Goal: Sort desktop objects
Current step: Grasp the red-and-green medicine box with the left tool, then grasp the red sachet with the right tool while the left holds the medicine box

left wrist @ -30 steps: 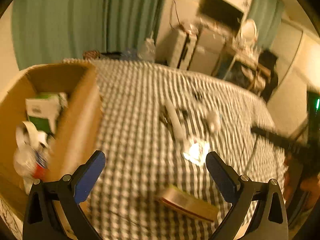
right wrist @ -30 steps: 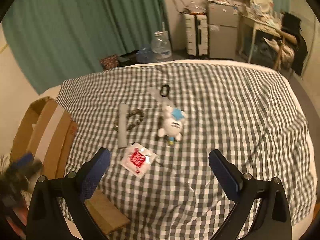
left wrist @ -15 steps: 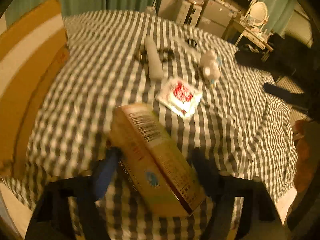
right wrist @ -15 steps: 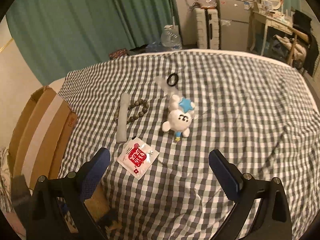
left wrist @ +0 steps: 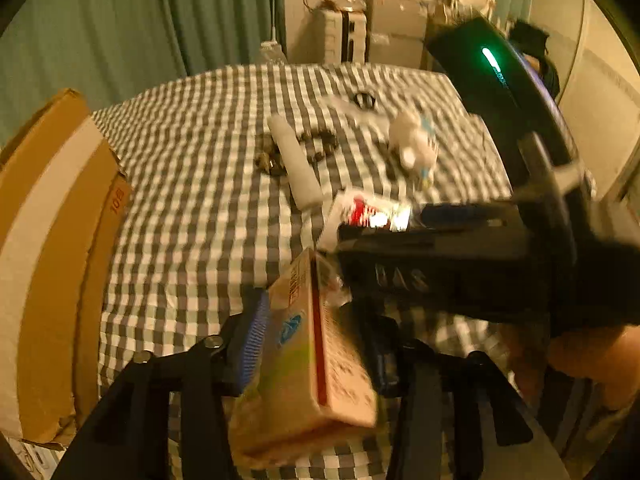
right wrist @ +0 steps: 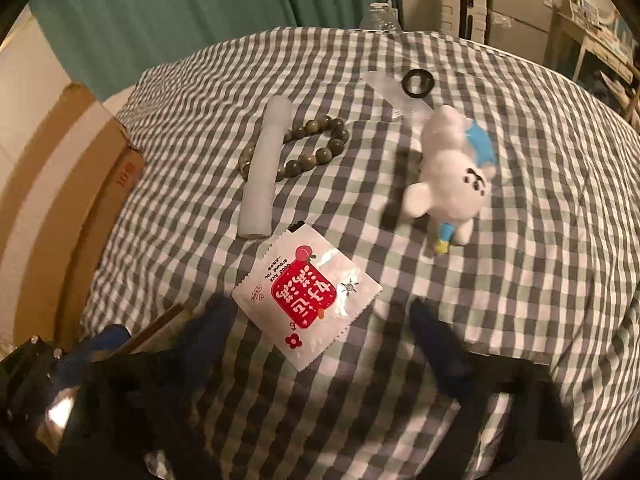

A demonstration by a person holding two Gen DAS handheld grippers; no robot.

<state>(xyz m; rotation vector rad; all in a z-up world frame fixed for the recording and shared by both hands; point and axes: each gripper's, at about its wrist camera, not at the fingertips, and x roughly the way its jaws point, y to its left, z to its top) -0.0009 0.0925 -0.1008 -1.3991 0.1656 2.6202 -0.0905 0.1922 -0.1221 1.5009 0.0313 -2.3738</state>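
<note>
I am closing the left hand-held gripper (left wrist: 316,332) on the small carton (left wrist: 308,360). A second ago those jaws were standing wide over the bed with the carton lying flat beyond them; now the carton is sitting between the blue pads, tilted, and the pads are pressing its sides at the near edge of the bed (left wrist: 192,184). So the first pick of this pair is looking secured — though the jaws are closing yet, and I am judging the hold as fresh rather than settled.

The right hand-held gripper (right wrist: 320,332) is dropping toward the red-and-white sachet (right wrist: 308,296). A second ago it was hanging high with its jaws spread over the whole spread of things; now it is low, blurred, and its jaws are narrowing with the sachet's near corner between the tips. I am not seeing the pads touch the sachet yet, so nothing is held there.

The rest is lying untouched: the white tube (right wrist: 266,168) across the bead bracelet (right wrist: 316,148), the plush toy (right wrist: 448,184) well right of them, the black ring (right wrist: 418,80) further back. The cardboard box (left wrist: 52,248) is standing at the left edge of the bed — I am taking that as the drop-off for both picks.
</note>
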